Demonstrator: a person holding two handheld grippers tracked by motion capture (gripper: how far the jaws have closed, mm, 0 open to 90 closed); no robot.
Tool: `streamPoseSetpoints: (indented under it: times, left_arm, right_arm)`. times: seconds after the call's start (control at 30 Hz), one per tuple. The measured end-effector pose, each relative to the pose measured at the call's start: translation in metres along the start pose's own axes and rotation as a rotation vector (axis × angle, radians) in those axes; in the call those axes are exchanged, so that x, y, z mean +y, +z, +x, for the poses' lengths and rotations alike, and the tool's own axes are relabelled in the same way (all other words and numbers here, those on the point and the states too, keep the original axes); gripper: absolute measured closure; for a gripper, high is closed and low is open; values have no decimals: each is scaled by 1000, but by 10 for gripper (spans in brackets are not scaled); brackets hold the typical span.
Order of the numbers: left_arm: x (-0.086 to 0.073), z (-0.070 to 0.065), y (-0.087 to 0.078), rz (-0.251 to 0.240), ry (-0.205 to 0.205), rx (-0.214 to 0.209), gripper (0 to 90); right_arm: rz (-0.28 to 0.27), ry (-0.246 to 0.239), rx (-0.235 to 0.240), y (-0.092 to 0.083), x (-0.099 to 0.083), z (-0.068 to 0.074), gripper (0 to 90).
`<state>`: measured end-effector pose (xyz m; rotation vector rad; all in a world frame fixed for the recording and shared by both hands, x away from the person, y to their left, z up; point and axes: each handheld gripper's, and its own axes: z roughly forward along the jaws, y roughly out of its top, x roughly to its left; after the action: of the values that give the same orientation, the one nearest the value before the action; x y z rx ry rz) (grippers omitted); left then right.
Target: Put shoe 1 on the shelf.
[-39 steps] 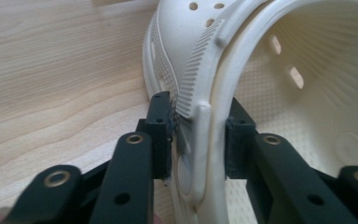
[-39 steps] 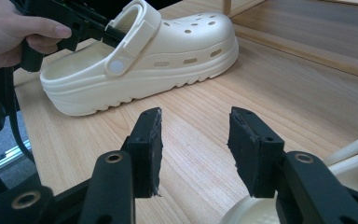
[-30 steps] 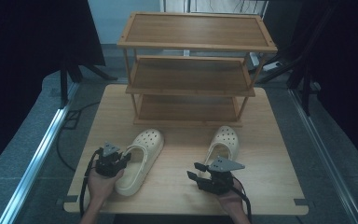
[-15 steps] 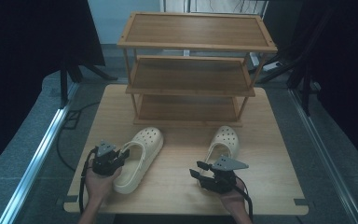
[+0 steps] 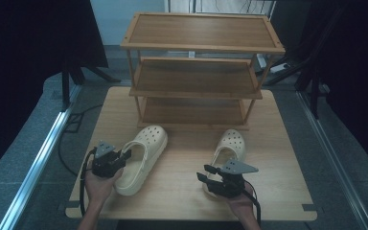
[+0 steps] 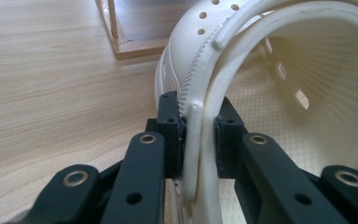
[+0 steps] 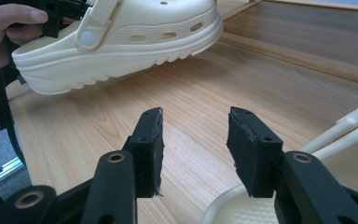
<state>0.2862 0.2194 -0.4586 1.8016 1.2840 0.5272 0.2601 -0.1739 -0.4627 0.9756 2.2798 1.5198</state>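
Note:
A cream clog (image 5: 141,153) is at the table's left front, and my left gripper (image 5: 126,155) is shut on its side rim near the heel. In the left gripper view both pads (image 6: 172,126) press on that rim (image 6: 196,116). In the right gripper view this clog (image 7: 121,37) hangs just above the wood, toe raised. The second cream clog (image 5: 231,143) lies at the right front. My right gripper (image 5: 202,172) hovers at its heel end, jaws open with nothing between them (image 7: 193,149); the clog's rim (image 7: 349,135) shows at the lower right.
A three-tier wooden shoe rack (image 5: 201,48) stands at the back of the wooden table (image 5: 182,196), its shelves bare. Grey floor with a metal rail (image 5: 43,158) runs along the left side. Dark curtains hang on both sides.
The left clog has shifted slightly, its toe a little farther from me. The right gripper has stayed where it was.

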Motion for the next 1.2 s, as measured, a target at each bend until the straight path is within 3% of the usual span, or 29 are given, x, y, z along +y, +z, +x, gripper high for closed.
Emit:
streamPoseSetpoints:
  times: [0.6,1.2]
  left_arm:
    - [24,-12,21,1,18,-2,770]
    - [54,-32,67,7,29,12,768]
  right_arm:
    - [-8,17,-7,-4,1,-3,553]
    - [-11,23,-3,-5,2,-5,553]
